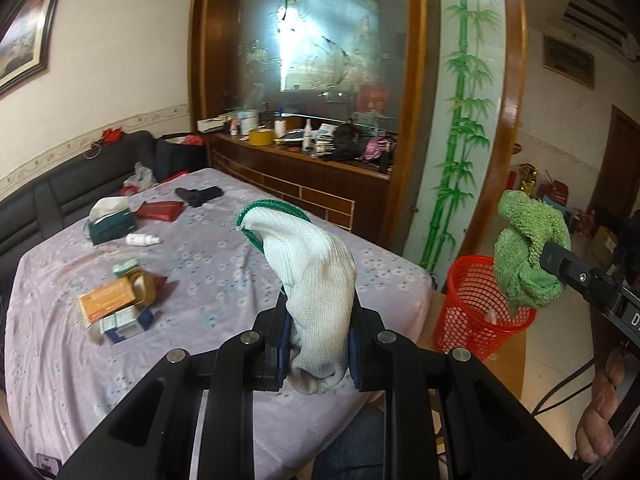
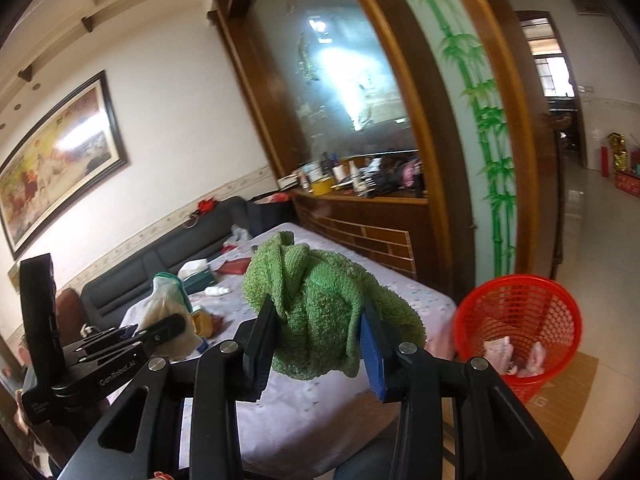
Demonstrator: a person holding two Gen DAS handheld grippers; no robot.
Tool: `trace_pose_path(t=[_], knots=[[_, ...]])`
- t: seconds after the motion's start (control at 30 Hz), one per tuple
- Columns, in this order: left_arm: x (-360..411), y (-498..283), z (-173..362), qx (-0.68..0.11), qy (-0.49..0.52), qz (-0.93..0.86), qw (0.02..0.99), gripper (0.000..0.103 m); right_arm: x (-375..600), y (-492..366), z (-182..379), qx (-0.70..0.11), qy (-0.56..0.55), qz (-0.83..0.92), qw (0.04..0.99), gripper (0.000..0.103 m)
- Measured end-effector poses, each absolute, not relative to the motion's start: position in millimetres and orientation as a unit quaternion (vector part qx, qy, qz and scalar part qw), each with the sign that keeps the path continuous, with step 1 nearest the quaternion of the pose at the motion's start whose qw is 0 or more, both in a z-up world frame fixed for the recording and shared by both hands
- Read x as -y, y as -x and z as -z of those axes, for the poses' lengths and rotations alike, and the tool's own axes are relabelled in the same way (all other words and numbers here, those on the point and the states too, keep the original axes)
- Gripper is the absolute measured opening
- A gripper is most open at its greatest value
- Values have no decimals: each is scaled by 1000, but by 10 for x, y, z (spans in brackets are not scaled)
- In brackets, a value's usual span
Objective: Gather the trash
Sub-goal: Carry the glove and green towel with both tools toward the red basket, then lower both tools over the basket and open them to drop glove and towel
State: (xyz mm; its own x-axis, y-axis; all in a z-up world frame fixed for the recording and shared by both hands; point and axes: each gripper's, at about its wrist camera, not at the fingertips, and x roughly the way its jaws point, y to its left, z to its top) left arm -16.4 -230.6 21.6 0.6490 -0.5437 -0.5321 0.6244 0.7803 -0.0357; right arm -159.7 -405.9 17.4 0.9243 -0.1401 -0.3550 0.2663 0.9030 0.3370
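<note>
My left gripper is shut on a white knit glove with a green cuff, which sticks up above the table's near right part. My right gripper is shut on a crumpled green cloth. In the left wrist view the green cloth hangs just above the rim of a red mesh basket that stands on the floor off the table's right corner. The red basket holds a few bits of paper. In the right wrist view the white glove and the left gripper show at the left.
The table has a lilac flowered cloth. On it lie small boxes, a tissue pack, a white bottle, a red case and a black object. A dark sofa stands behind, a cluttered wooden cabinet farther back.
</note>
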Motion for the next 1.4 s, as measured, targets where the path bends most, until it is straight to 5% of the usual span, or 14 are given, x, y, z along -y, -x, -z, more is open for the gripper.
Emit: trace_pose_path(t=[1.4], knots=[[4061,293,-172,-267,-125,495,818,21,5227,2143,-70,-129,-250,246,927,41]])
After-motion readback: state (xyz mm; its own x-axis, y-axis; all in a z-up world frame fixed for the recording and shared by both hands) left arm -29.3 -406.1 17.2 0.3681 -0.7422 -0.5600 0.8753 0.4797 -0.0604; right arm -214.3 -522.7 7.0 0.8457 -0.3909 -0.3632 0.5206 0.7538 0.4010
